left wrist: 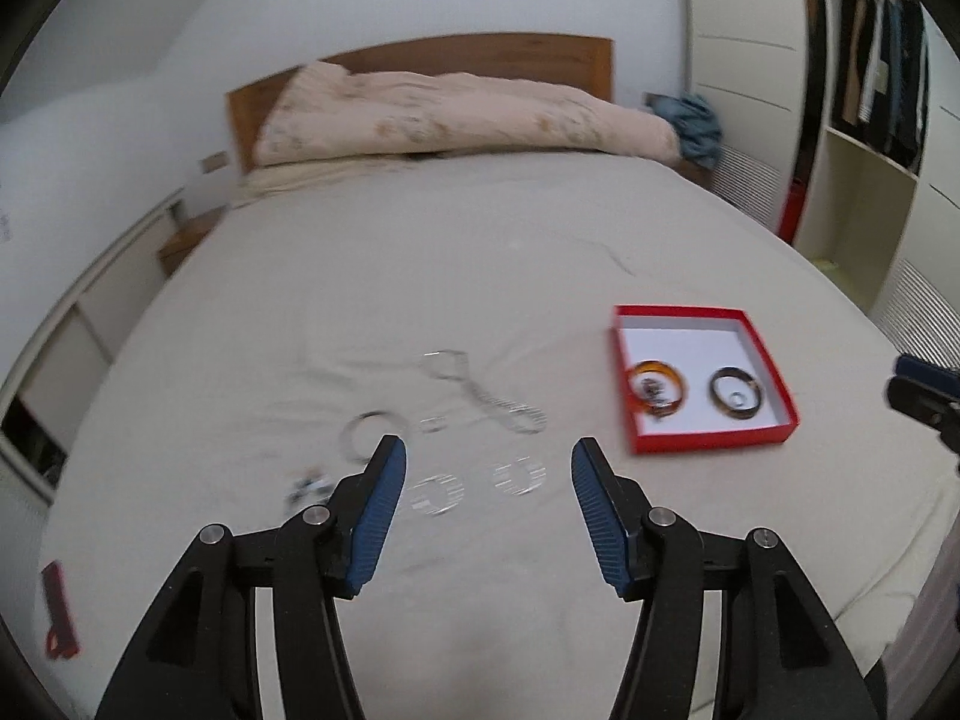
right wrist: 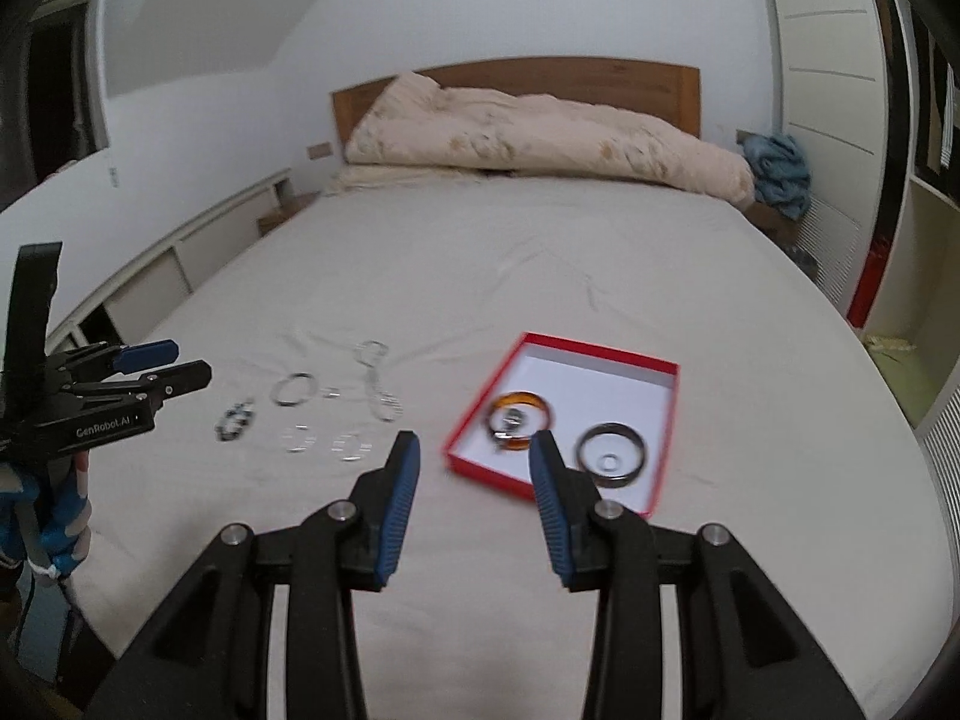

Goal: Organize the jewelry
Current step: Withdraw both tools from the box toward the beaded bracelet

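A red box (left wrist: 714,438) with a white inside lies on the bed and holds an orange bangle (left wrist: 659,373) and a dark bangle (left wrist: 737,399); it also shows in the right wrist view (right wrist: 480,461). Left of it on the sheet lie a silver chain (left wrist: 486,399), a silver bangle (left wrist: 367,429), two clear hoops (left wrist: 437,495) and a dark beaded piece (left wrist: 309,489). My left gripper (left wrist: 489,453) is open and empty above the hoops. My right gripper (right wrist: 474,444) is open and empty at the box's near left corner.
The bed (left wrist: 420,276) has a rolled pink duvet (left wrist: 456,114) by the wooden headboard. A wardrobe (left wrist: 870,120) stands at the right, a low white cabinet (left wrist: 72,336) at the left. A red object (left wrist: 59,609) lies at the bed's near left.
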`<state>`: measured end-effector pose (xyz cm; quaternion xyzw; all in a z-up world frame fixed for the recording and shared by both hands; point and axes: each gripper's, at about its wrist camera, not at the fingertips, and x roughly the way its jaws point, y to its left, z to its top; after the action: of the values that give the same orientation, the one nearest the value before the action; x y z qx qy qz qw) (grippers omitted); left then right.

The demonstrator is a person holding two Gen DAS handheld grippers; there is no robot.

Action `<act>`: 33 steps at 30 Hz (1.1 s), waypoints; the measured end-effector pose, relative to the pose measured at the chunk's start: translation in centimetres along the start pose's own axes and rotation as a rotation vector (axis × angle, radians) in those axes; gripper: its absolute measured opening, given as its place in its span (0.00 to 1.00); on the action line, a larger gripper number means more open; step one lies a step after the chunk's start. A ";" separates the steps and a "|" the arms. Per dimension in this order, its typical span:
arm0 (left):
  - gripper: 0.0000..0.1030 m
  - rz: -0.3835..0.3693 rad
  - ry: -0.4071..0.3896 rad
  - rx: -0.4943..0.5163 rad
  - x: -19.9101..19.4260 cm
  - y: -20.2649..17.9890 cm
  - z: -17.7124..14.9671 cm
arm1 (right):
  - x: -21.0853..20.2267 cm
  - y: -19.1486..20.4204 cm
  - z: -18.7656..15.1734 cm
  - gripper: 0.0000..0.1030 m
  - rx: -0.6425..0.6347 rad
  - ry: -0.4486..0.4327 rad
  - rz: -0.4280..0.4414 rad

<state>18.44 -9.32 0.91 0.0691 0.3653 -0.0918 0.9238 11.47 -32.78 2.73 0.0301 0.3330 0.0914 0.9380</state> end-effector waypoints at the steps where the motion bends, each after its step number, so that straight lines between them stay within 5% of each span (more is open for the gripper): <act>1: 0.58 0.015 -0.003 -0.016 -0.9 1.1 -0.5 | -0.6 0.9 -0.1 0.35 -0.006 -0.008 0.007; 8: 0.68 0.100 -0.026 -0.123 -5.6 8.7 -4.9 | -3.2 7.0 -0.7 0.35 -0.021 -0.051 0.072; 14: 0.73 0.157 -0.003 -0.186 -5.4 12.6 -8.2 | -0.8 11.2 -2.4 0.35 -0.048 -0.027 0.141; 33: 0.80 0.175 0.154 -0.258 10.2 15.7 -11.3 | 16.9 16.5 -5.8 0.44 -0.123 0.137 0.238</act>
<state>21.78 6.96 -13.33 -0.0115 0.4364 0.0420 0.8987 18.21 -13.36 -10.33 0.0058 0.3839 0.2241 0.8958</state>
